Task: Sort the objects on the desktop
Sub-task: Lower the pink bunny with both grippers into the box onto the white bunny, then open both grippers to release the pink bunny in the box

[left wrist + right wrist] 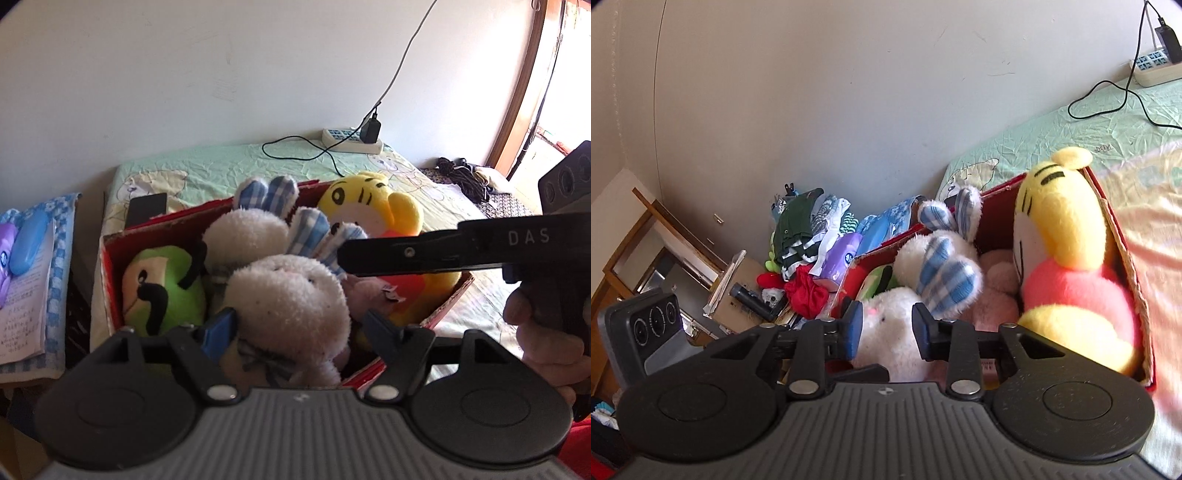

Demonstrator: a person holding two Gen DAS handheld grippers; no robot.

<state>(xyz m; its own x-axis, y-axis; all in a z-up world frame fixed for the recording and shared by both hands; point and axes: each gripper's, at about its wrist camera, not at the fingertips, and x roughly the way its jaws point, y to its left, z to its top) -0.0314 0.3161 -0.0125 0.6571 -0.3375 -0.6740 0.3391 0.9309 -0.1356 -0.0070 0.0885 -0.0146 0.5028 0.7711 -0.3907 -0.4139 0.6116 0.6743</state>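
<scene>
Basically white plush rabbit (288,295) sits in red box (110,266), green plush (162,291) at 9 o'clock, yellow plush (373,210) at 1. Left gripper (299,325) wide open around rabbit; right gripper (886,328) part open, straddling it, neither clamped. Risk: both closing together, tugging rabbit apart or tipping the crowded box.

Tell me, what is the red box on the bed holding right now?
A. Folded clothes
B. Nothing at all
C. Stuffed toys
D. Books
C. The red box is packed with stuffed toys: a white rabbit with blue checked ears, a green plush and a yellow plush.
</scene>
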